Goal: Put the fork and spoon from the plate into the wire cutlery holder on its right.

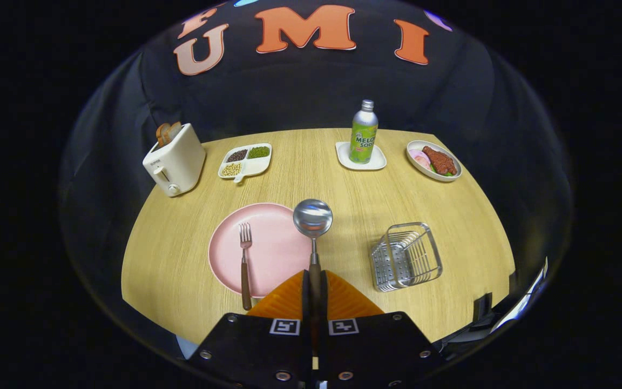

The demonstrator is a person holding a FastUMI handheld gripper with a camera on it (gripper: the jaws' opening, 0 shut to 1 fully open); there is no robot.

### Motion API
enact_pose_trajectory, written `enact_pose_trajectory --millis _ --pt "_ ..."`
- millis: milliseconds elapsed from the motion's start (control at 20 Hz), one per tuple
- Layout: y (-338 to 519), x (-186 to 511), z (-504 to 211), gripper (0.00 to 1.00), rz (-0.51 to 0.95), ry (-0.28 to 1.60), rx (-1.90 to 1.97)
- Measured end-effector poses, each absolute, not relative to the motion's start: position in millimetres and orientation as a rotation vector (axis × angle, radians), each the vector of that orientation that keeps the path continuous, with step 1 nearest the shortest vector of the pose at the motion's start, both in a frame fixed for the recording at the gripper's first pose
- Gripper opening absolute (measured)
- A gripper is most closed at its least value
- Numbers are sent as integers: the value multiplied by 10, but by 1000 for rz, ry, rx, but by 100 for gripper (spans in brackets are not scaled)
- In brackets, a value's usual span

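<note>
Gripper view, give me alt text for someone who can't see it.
The tool is shut on the spoon handle, bowl raised over the pink plate edge. The fork lies on the plate, and the wire cutlery holder stands to the right.

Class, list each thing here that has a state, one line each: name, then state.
gripper: fingers shut on the spoon handle
spoon: held, bowl forward
fork: lying on the plate
pink plate: holds the fork
wire cutlery holder: upright, empty
soda bottle: upright, capped
toaster: bread in slots
</note>
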State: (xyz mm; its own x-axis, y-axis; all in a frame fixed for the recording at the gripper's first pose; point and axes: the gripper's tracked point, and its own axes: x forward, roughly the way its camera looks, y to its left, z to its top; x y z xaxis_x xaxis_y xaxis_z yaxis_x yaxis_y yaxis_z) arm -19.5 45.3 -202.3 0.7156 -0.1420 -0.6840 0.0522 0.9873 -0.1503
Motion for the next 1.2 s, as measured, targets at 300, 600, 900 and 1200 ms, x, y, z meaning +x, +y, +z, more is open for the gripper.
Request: enact_pose_trajectory --millis 300,600,900,1200 --pt "74 -374 -1893 5 -110 804 -173" --pt "-280 -499 -1884 5 -114 872 -213" --pt "-506 -509 -1892 5 -70 961 -279" --pt "-737 -500 -1936 5 -37 1091 -353"
